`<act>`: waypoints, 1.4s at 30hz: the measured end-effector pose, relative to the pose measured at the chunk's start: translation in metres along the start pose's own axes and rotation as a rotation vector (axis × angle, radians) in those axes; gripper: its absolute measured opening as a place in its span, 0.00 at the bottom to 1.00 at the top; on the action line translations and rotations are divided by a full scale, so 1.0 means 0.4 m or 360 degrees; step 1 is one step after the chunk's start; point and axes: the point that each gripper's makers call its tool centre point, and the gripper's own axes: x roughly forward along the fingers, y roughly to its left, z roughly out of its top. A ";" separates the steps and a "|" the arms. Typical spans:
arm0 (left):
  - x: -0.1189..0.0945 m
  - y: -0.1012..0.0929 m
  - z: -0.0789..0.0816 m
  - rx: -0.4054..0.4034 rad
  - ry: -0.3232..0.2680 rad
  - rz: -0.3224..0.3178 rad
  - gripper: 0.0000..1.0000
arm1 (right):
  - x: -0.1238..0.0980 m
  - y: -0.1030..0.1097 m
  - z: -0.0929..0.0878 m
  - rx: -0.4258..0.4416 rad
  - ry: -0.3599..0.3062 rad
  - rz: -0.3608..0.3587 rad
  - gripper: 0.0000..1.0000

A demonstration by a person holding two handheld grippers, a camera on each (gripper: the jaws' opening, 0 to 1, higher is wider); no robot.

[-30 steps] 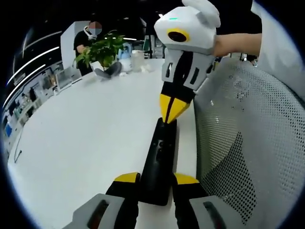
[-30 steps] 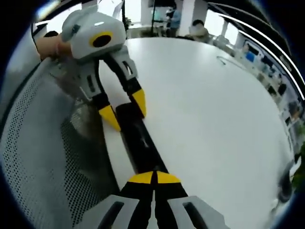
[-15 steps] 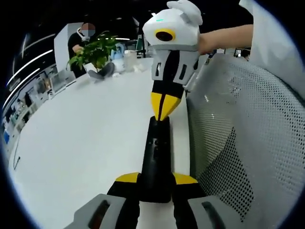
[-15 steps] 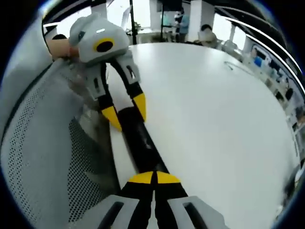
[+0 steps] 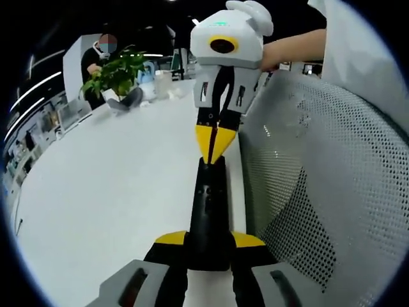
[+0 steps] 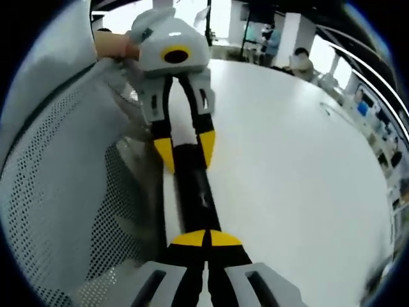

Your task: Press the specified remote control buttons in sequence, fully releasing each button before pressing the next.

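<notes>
With the remote control clamped at the bench edge by the left tongs, a button is addressed by the closed right tongs, whose full lift-off is judged next.

We're in an open-plan office, and the evidence is all around. A broad, rounded white meeting table sweeps across the left gripper view, its smooth top running far back into the room. Right alongside sits a grey perforated mesh office chair back, the kind found at any desk. At the table's far end there's a leafy green potted plant with a person in dark clothes behind it. In the right gripper view, long white ceiling light strips curve overhead, and seated people gather beyond the table's far edge. Rows of cluttered desks line the room's side.
</notes>
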 end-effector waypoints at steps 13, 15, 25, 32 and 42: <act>0.001 -0.001 0.000 -0.0010 -0.0001 0.0003 0.24 | 0.013 0.006 -0.002 -0.0192 0.0154 0.0047 0.00; 0.001 0.000 0.000 -0.0010 0.0000 0.0004 0.24 | 0.014 0.006 -0.002 -0.0254 0.0211 0.0073 0.00; 0.002 0.000 -0.001 -0.0016 0.0003 0.0004 0.24 | 0.013 0.003 -0.006 -0.0234 0.0228 0.0134 0.00; 0.001 0.000 0.000 -0.0015 0.0004 0.0005 0.24 | 0.009 0.008 -0.002 -0.0199 0.0180 0.0126 0.00; 0.001 0.000 0.000 -0.0021 0.0003 0.0005 0.24 | 0.014 0.008 0.004 -0.0187 0.0159 0.0118 0.04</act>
